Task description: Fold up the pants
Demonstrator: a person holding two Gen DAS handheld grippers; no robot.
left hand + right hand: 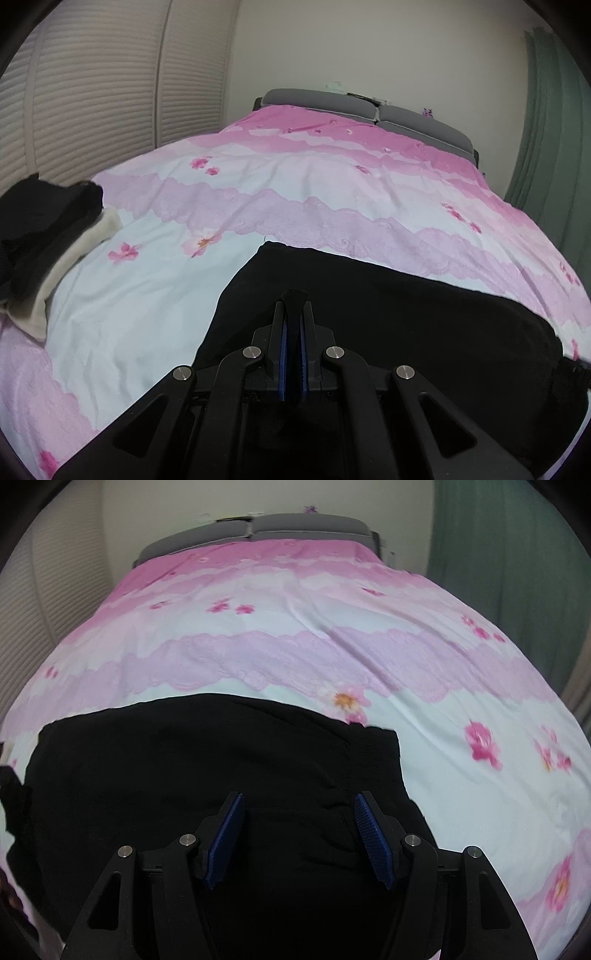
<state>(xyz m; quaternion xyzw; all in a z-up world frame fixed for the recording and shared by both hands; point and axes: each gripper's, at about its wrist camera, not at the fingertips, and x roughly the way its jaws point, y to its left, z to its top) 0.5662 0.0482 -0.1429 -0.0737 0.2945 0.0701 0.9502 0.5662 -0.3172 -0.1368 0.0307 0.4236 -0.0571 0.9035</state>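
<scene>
Left wrist view: black pants lie spread on a bed, near its foot, over a pink and pale blue flowered bedspread. The left hand-held gripper has its fingers pressed together on a small tuft of the black cloth, which pokes out at the tips. In the right wrist view, the same pants show as a broad, roughly flat dark panel with a squared far edge and a few soft creases. The right hand-held gripper hangs just above the cloth with its blue-padded fingers spread wide, holding nothing.

Off to the left side of the bed sits a small stack of folded clothes, black on top and cream beneath. Grey pillows line the head of the bed, with louvred doors and a green curtain beyond.

It looks like a fold is being set up: one edge pinched, the other not yet taken. Next, the right side likely needs to close on the cloth so both lift together evenly.
</scene>
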